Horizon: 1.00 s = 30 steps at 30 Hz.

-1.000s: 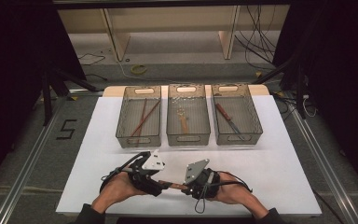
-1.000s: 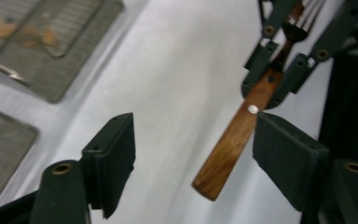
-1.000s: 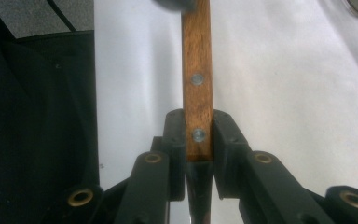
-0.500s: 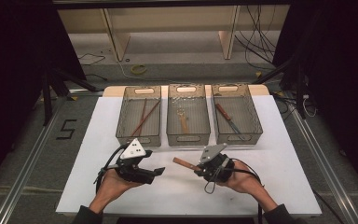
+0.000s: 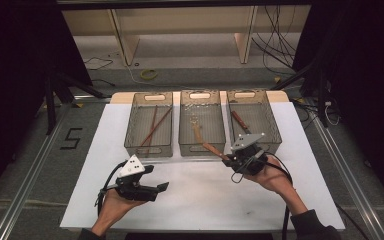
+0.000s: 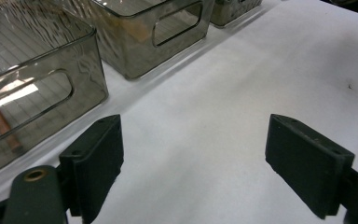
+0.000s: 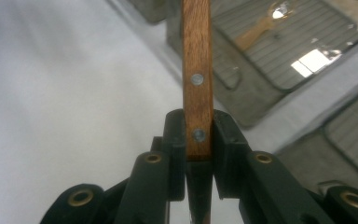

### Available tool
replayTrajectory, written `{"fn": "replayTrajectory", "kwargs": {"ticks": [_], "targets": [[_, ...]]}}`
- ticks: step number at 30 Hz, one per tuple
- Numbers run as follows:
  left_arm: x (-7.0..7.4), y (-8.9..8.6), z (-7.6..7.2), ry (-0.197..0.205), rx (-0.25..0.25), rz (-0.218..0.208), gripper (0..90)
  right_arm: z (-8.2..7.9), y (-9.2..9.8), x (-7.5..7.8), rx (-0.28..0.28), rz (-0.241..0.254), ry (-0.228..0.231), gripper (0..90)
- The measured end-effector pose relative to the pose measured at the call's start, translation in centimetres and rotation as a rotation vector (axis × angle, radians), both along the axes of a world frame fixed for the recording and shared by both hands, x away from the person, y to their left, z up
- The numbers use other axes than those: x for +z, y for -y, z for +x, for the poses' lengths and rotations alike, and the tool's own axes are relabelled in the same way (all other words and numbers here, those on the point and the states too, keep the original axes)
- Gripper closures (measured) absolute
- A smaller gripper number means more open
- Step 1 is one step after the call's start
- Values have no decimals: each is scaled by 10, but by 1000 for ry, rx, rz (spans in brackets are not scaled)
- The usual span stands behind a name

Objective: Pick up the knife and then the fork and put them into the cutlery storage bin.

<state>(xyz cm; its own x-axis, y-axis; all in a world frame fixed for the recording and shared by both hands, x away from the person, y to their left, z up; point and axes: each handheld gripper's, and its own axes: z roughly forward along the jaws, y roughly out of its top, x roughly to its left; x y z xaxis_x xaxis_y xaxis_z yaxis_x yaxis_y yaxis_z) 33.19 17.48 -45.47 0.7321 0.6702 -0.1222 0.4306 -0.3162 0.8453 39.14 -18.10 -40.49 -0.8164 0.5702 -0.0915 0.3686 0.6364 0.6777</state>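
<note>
Wooden-handled utensil (image 7: 196,79): riveted brown handle, clamped in right tongs (image 7: 199,140), held over middle bin's (image 5: 201,131) front edge.

Three bins stand side by side across the upper centre of the high view: left bin (image 5: 149,125), middle bin (image 5: 202,122), right bin (image 5: 254,120). Their walls block level passage; entry is from above. The gaps between bins are too narrow for a hand-held gripper. The white counter (image 5: 205,195) in the lower half offers open room between the left hand-held gripper (image 5: 162,187) and the right hand-held gripper (image 5: 228,159), which sits against the middle bin's front wall.
</note>
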Motion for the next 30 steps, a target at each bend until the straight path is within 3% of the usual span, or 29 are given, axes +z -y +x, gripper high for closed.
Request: {"fn": "replayTrajectory", "kwargs": {"ticks": [3, 14, 30], "targets": [[-2, -4, -2, 4, 13, -23, 186, 9, 5, 8, -34, 14, 11, 779], [-6, -10, -4, 18, 35, -37, 185, 48, 20, 26, -154, 52, 17, 779], [-8, -11, -6, 36, 40, -25, 186, 106, 38, 28, -347, 37, -21, 778]]}}
